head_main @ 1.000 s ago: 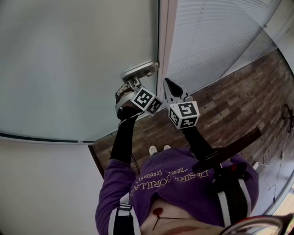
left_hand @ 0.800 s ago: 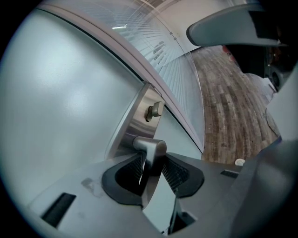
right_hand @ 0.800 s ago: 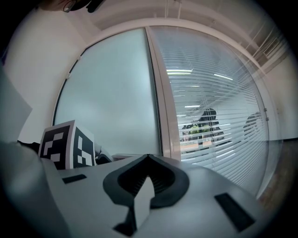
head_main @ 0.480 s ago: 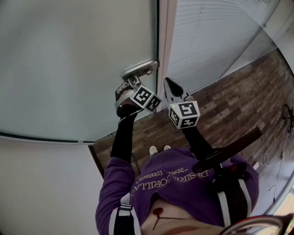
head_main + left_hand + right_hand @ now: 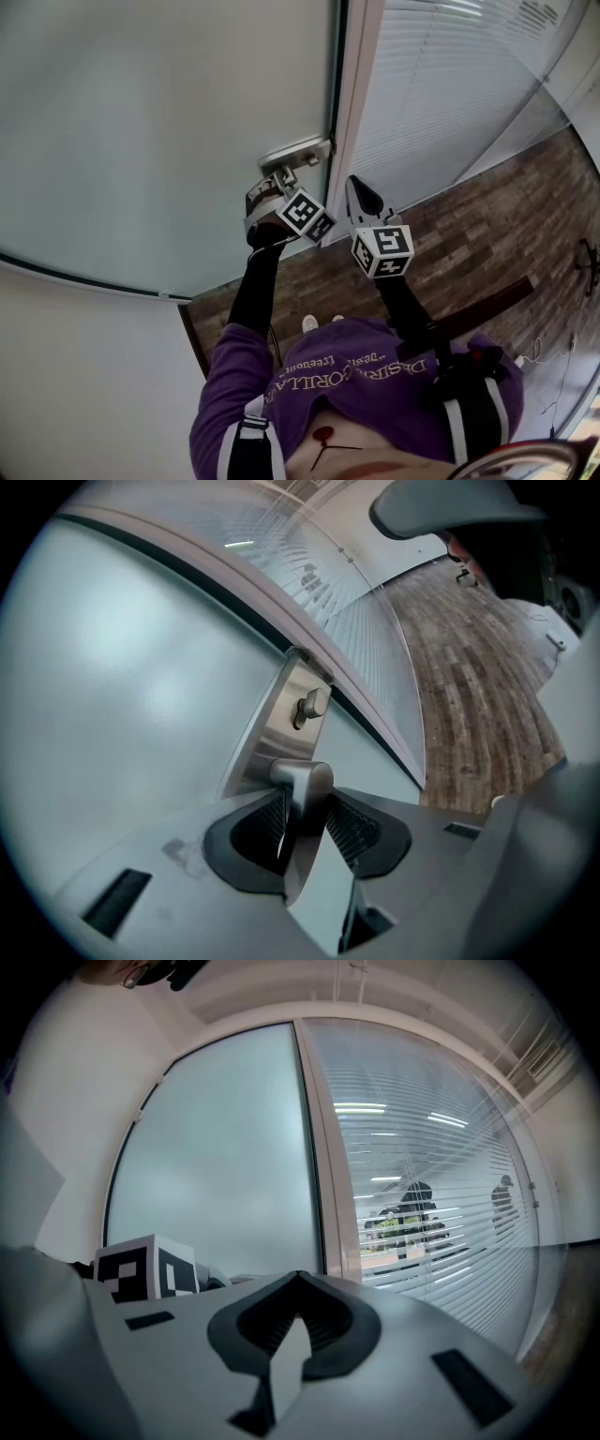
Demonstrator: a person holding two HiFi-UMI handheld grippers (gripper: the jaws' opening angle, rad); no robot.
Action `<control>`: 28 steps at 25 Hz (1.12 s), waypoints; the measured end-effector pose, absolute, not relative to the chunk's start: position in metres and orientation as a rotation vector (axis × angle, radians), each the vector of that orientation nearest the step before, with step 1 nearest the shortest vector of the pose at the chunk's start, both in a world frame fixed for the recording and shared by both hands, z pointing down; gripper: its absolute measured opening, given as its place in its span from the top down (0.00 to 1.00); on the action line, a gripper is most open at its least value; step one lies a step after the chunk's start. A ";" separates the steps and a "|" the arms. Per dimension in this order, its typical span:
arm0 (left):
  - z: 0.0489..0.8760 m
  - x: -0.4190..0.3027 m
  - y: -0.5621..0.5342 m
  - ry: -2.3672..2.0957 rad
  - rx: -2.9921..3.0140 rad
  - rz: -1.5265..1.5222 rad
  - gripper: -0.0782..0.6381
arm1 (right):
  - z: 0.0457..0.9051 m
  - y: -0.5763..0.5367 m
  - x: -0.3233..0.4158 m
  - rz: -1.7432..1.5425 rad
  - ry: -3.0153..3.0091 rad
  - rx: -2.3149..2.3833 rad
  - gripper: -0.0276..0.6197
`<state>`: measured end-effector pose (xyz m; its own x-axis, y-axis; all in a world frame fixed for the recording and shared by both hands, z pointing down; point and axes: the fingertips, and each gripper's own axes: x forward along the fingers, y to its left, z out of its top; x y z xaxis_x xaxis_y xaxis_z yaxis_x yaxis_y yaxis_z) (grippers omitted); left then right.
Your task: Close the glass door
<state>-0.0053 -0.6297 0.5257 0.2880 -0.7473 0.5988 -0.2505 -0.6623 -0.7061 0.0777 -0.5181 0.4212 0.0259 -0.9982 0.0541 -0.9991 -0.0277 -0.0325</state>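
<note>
The frosted glass door (image 5: 169, 122) fills the left of the head view, its edge lying along the pale door frame (image 5: 361, 94). A steel handle plate (image 5: 281, 733) with a small turn knob (image 5: 312, 705) sits by that edge. My left gripper (image 5: 277, 183) is shut on the door handle's lever (image 5: 302, 789), which runs between the ribbed pads (image 5: 352, 832). Just right of it, my right gripper (image 5: 361, 199) points at the frame, shut and holding nothing. In the right gripper view its tips (image 5: 298, 1279) meet in front of the door and frame.
Right of the frame stands a glass wall with white blinds (image 5: 450, 84); people show faintly behind it (image 5: 408, 1208). Brown wooden floor (image 5: 487, 244) lies below. The person's purple top (image 5: 366, 384) and shoes (image 5: 309, 323) are close under the grippers.
The head view has shifted a little, so door and frame sit further right. The left gripper stays on the lever and the right gripper stays beside it.
</note>
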 end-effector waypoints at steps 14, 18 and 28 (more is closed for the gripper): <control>0.511 -0.019 -0.617 0.952 -1.877 -1.078 0.72 | 0.431 -0.509 0.102 0.129 -2.134 2.285 0.97; 0.485 -0.039 -0.587 1.077 -1.925 -0.873 0.72 | 0.433 -0.505 0.097 0.132 -2.138 2.277 0.97; 0.491 -0.068 -0.542 1.448 -2.575 -0.471 0.82 | 0.437 -0.503 0.087 0.154 -2.176 2.249 0.97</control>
